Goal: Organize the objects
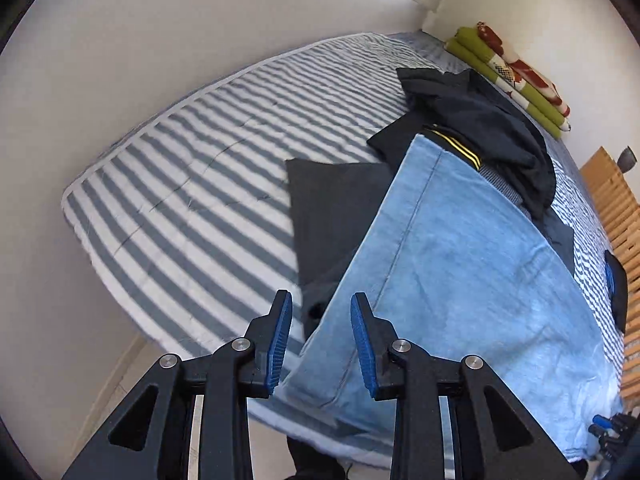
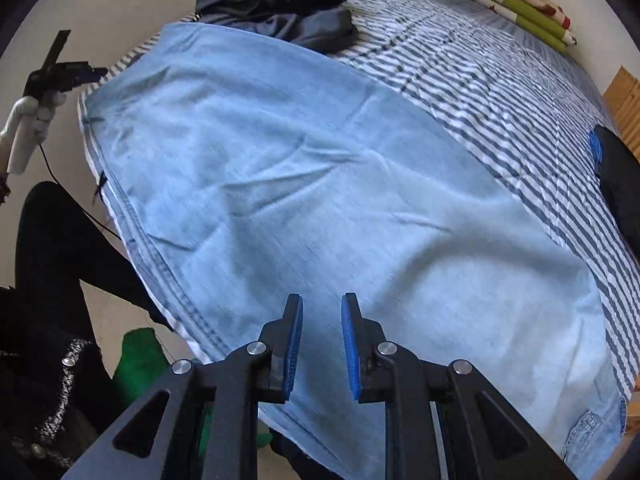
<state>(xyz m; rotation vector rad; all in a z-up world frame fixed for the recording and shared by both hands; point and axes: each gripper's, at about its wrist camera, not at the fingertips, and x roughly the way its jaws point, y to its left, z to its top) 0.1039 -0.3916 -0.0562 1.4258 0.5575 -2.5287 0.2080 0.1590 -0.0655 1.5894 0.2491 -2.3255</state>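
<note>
Light blue denim garment (image 2: 304,184) is lying spread flat along the near edge of the striped bed (image 1: 192,184), overhanging it slightly. Dark clothes pile (image 1: 480,120) is resting just beyond it, toward the far side. Left claw (image 1: 320,344) is hovering over the denim's edge, narrowly parted, gripping nothing. Right claw (image 2: 322,348) is hovering above the denim, narrowly parted, empty.
</note>
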